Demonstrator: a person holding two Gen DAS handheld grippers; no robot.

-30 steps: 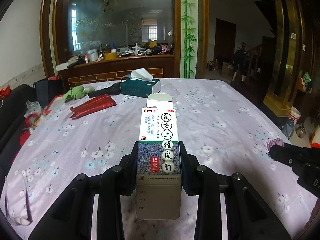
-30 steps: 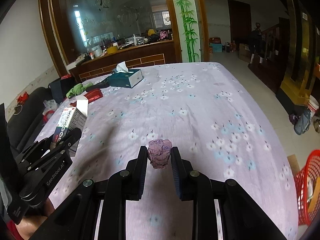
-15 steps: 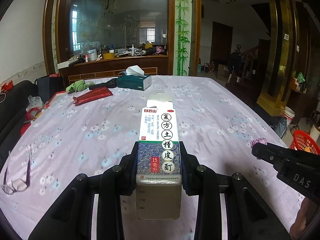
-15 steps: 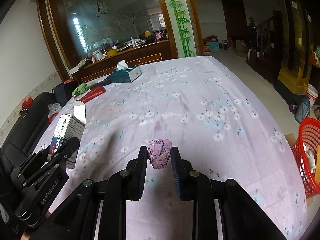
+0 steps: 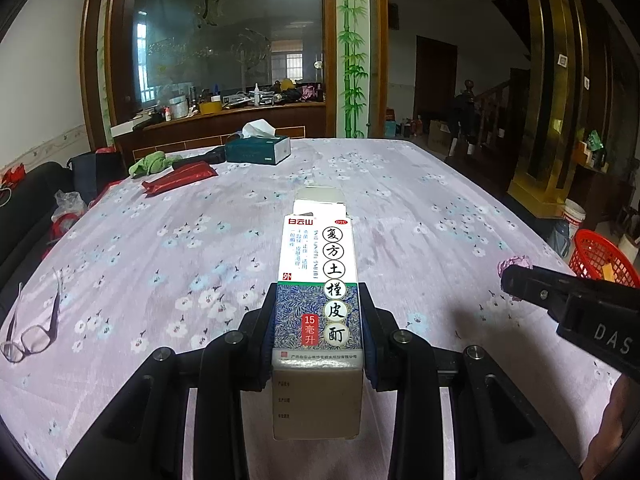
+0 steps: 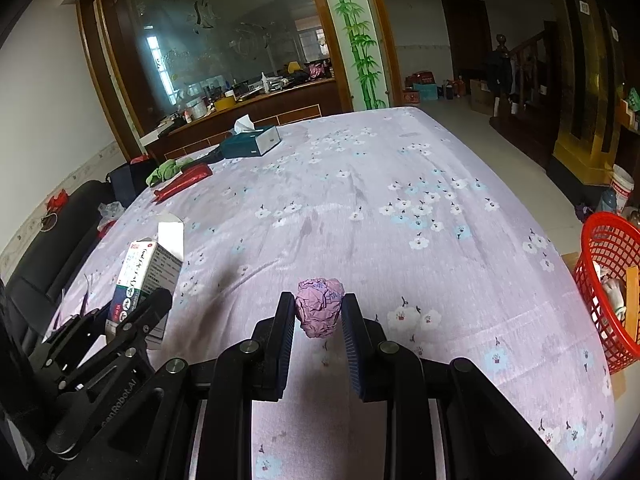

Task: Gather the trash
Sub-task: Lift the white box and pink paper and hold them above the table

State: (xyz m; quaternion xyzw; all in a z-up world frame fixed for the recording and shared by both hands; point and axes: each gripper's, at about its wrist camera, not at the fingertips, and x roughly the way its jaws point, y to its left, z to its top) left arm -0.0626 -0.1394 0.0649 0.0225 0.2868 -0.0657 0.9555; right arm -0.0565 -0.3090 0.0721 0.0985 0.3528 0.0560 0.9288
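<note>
My left gripper (image 5: 318, 332) is shut on a tall medicine carton (image 5: 318, 280) with its top flap open, held above the flowered purple tablecloth (image 5: 192, 248). The right wrist view shows that carton (image 6: 146, 276) at the left, in the left gripper (image 6: 136, 320). My right gripper (image 6: 318, 316) is shut on a crumpled pink paper ball (image 6: 319, 306), also above the cloth. In the left wrist view the right gripper's black finger (image 5: 560, 292) reaches in from the right with the pink ball (image 5: 514, 262) at its tip. A red mesh basket (image 6: 612, 284) stands off the table's right edge.
Far across the table lie a teal tissue box (image 5: 258, 148), a red packet (image 5: 180, 178) and a green cloth (image 5: 150, 162). Glasses (image 5: 34, 326) rest near the left edge. A black sofa (image 6: 48, 240) borders the left side. The red basket (image 5: 600, 256) holds some items.
Both grippers have pulled back and risen over the table while keeping their loads. The red basket has come more fully into view at the right.
</note>
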